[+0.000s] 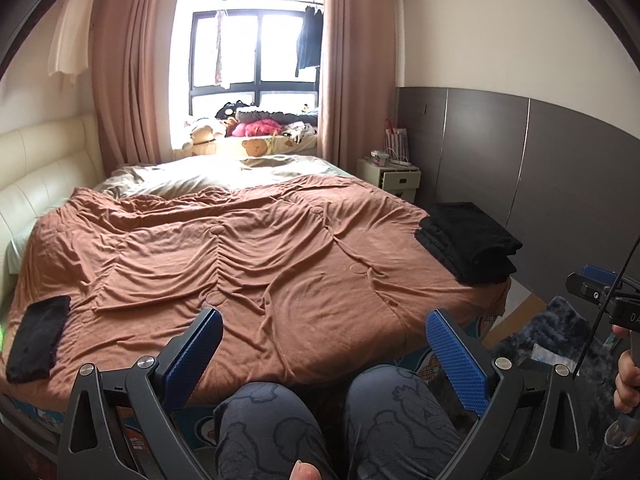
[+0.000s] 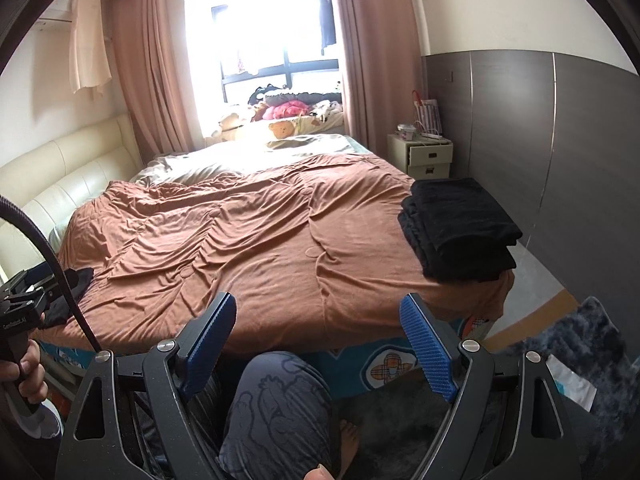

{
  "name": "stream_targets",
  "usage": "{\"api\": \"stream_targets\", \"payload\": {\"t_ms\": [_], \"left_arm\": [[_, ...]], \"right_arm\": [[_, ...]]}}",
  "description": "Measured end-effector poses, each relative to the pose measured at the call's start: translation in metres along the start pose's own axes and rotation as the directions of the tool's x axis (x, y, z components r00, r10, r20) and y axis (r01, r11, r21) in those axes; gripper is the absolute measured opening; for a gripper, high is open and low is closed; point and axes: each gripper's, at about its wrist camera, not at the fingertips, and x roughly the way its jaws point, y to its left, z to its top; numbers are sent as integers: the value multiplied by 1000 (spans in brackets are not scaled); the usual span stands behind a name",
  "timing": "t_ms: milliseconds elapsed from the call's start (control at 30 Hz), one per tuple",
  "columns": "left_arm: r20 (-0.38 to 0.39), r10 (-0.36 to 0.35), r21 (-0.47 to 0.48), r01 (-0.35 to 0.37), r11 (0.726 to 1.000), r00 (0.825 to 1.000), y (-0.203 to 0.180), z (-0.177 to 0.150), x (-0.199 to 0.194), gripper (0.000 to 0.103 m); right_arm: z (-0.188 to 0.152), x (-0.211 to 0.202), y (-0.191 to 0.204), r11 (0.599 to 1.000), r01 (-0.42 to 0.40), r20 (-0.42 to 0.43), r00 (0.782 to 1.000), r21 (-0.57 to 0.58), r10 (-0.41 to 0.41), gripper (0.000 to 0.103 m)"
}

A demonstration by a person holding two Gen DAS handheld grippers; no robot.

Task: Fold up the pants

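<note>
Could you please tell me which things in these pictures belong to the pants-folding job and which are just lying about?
Belongs to the job:
- stack of folded black pants at the bed's right corner
- single folded black garment at the bed's left edge
- left gripper and right gripper, jaws open, empty

Just lying about:
- brown quilt
- plush toys on the sill
- bedside cabinet
- dark rug

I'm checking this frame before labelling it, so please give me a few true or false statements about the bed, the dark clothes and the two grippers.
1. The left gripper holds nothing. True.
2. A stack of folded black garments lies at the right corner of the brown quilted bedspread. True.
3. The right gripper is clamped on black cloth. False: its jaws stand open and empty.
4. The smaller black folded piece lies on top of that stack. False: it lies apart, near the bed's left edge.
</note>
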Motion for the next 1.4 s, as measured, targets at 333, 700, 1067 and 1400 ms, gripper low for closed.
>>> {"api": "stream_targets", "payload": {"t_ms": [333,700,1067,1400], "left_arm": [[-8,28,9,-28,1000,1000,10,-31,-8,103],[-8,46,-7,-46,999,999,19,-50,-5,103],[4,58,-15,-58,998,998,17,-52,-7,103],[15,59,-16,-59,998,998,17,-51,-13,103]], "right_arm": [[-32,9,16,1000,3,-3,1000,4,-3,84],[-56,9,42,1000,6,25,1000,-23,-5,84],[-59,12,37,1000,19,29,999,-22,-18,84],[-64,7,37,1000,20,37,999,-15,-19,84]]}}
